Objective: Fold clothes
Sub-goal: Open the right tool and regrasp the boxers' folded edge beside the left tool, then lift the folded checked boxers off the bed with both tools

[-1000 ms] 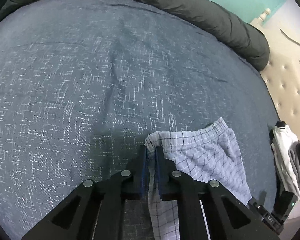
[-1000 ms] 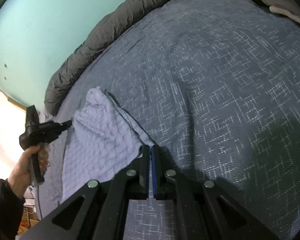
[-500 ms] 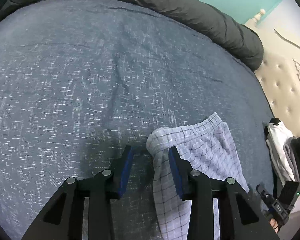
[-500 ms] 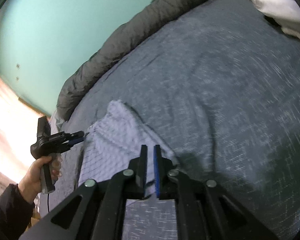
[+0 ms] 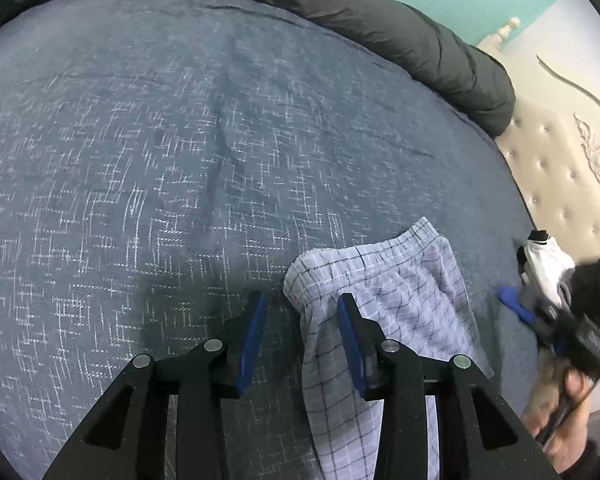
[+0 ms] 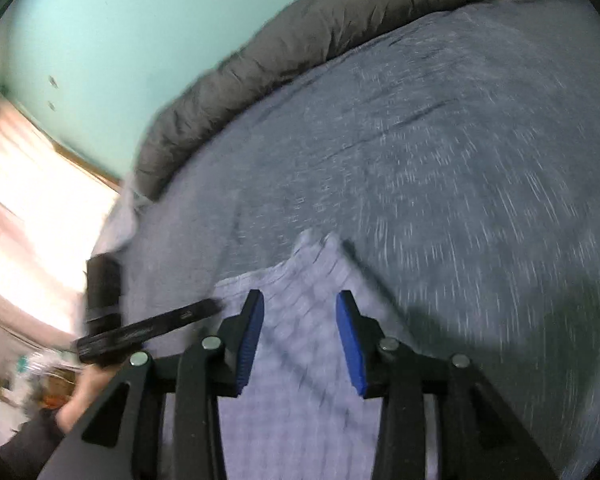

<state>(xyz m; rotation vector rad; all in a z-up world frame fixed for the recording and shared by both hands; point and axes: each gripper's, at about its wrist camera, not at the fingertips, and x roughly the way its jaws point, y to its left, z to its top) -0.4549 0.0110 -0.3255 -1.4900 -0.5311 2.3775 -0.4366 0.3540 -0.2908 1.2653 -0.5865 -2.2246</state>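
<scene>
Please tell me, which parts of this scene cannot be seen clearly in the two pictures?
- Checked garment: its lower part is cut off by the bottom edge and hidden by the left tool in the left wrist view.
- Same garment in the right wrist view: check pattern smeared by motion blur.
- Clothes pile: partly hidden by the blurred right tool.

teal wall (image 6: 100,40), tufted cream headboard (image 5: 560,176), blue bedspread (image 5: 180,140), bright window (image 6: 28,208)
</scene>
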